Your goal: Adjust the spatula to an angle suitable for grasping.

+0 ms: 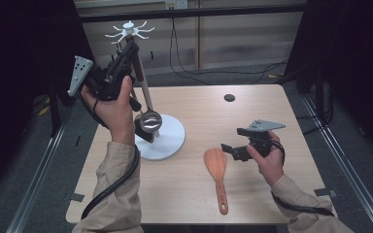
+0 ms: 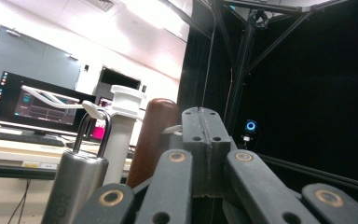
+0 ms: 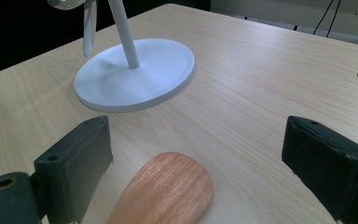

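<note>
1. A pale wooden table [image 1: 189, 189] stands in a dark-curtained bay, with cables on the floor behind it and a round hole [image 1: 229, 97] near its far edge.
2. Nearest the person, a wooden spatula [image 1: 216, 174] lies flat on the table, handle toward the person and blade away.
3. The right gripper [image 1: 227, 148] is held low just beside the spatula's blade. Its jaws stand wide apart with nothing between the pads. In the right gripper view the blade [image 3: 168, 193] lies on the table just short of the gap between the two pads, touching neither.
4. Beyond those fingers, across bare wood, sits the round white base [image 3: 135, 74] of a utensil stand [image 1: 160, 138]. Its thin pole rises to a crown of white hooks [image 1: 128, 30].
5. The left gripper [image 1: 130, 48] is raised high beside the pole, pointing up toward the hooks. In the left gripper view its jaws are pressed together, pad against pad.
6. Just left of those closed fingertips stands a brown wooden handle [image 2: 153, 135]. Whether they touch it cannot be told.
7. Further left are the stand's white top [image 2: 123, 121] and a grey padlock [image 2: 77, 182] hanging from a hook.
8. A metal ladle bowl [image 1: 150, 120] hangs low by the pole, above the base.
</note>
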The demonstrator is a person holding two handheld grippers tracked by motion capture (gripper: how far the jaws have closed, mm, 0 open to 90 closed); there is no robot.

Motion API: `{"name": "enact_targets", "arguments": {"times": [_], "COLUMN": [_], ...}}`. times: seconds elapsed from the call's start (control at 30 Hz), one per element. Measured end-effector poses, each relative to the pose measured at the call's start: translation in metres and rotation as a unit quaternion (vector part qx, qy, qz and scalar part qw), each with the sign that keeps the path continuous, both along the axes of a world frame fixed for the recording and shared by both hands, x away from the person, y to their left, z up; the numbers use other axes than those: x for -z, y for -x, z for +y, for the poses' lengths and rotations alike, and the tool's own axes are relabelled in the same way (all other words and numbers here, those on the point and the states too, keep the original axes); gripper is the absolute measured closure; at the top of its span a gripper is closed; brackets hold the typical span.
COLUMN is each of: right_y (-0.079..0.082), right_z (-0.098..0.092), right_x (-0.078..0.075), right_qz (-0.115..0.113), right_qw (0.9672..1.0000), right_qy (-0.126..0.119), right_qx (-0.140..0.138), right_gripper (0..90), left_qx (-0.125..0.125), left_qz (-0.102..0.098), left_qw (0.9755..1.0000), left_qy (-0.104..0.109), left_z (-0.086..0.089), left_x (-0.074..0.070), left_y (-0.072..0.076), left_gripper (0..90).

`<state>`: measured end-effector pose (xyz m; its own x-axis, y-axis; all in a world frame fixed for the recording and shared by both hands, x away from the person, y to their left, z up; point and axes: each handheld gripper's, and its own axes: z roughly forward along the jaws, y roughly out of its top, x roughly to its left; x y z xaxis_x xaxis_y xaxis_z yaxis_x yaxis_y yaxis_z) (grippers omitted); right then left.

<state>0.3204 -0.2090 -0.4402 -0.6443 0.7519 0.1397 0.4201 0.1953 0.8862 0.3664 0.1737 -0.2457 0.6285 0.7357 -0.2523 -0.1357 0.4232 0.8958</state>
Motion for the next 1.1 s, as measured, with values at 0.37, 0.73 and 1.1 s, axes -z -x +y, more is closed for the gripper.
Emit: {"name": "enact_targets", "arguments": {"times": [0.37, 0.73, 1.1], "right_y": [0.000, 0.000, -0.001], "right_z": [-0.001, 0.000, 0.000], "right_x": [0.000, 0.001, 0.001], "right_qz": [0.001, 0.002, 0.002], "right_qw": [1.0000, 1.0000, 1.0000], "right_qy": [0.002, 0.002, 0.001], "right_qx": [-0.001, -0.002, -0.003], "right_gripper": [8.1, 8.1, 8.1], "left_qx": [-0.016, -0.021, -0.020], "left_qz": [0.009, 0.013, 0.015], "left_qw": [0.9998, 0.9997, 0.9997], "left_qy": [0.001, 0.003, 0.002], "left_z": [0.012, 0.018, 0.021], "left_x": [0.001, 0.002, 0.001], "left_y": [-0.002, -0.003, -0.003], "left_gripper": [90.0, 90.0, 90.0]}}
